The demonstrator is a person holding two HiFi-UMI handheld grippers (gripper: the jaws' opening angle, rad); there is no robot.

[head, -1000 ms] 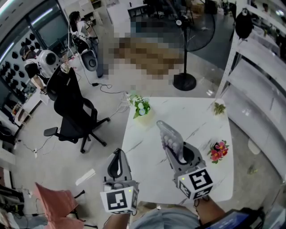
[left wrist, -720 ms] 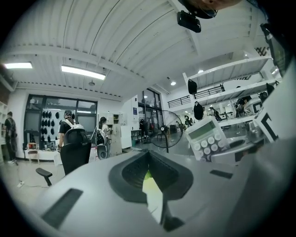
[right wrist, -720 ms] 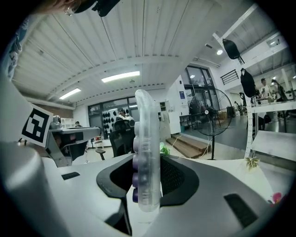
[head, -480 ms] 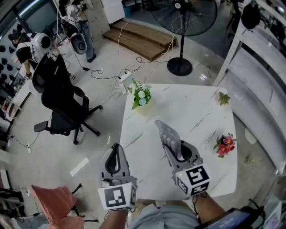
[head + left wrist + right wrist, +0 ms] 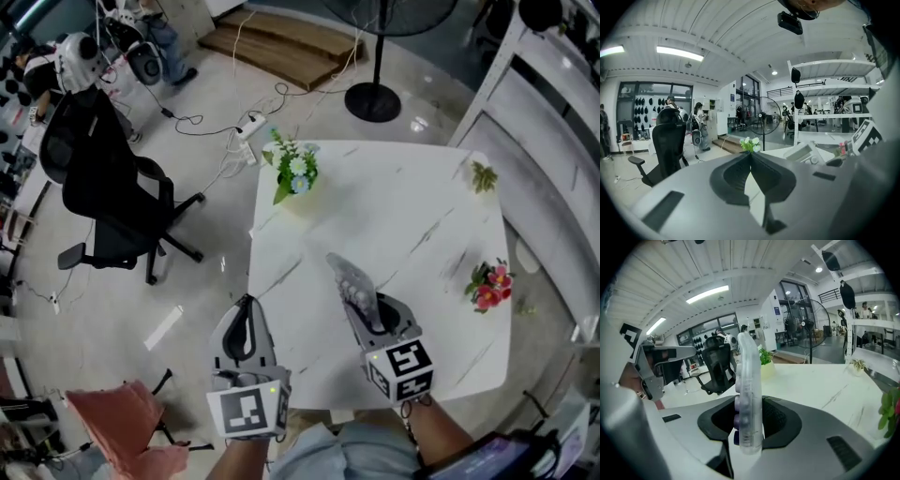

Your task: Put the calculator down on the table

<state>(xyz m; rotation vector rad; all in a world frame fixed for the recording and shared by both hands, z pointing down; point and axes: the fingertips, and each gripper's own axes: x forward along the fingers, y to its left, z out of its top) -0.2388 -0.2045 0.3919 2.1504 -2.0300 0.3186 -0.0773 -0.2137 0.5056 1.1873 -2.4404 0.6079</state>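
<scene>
Both tilted slightly down at the veined white table's point(image 5: 403, 216) near edge, head view: your left gripper point(image 5: 246, 305) and right gripper point(image 5: 373, 317). Left gripper view: jaws together, empty. Right gripper view: jaws clamp the slim translucent calculator point(image 5: 747, 376) edge-on above the tabletop

Open tabletop point(image 5: 394, 230) between white flowers point(image 5: 295, 173) and red flowers point(image 5: 491, 284)

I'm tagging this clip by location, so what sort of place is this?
Probably an open-plan lab or workshop office, not a home: a black office chair, a pedestal fan, a power strip with cables trailing over the floor, and white shelving.
</scene>
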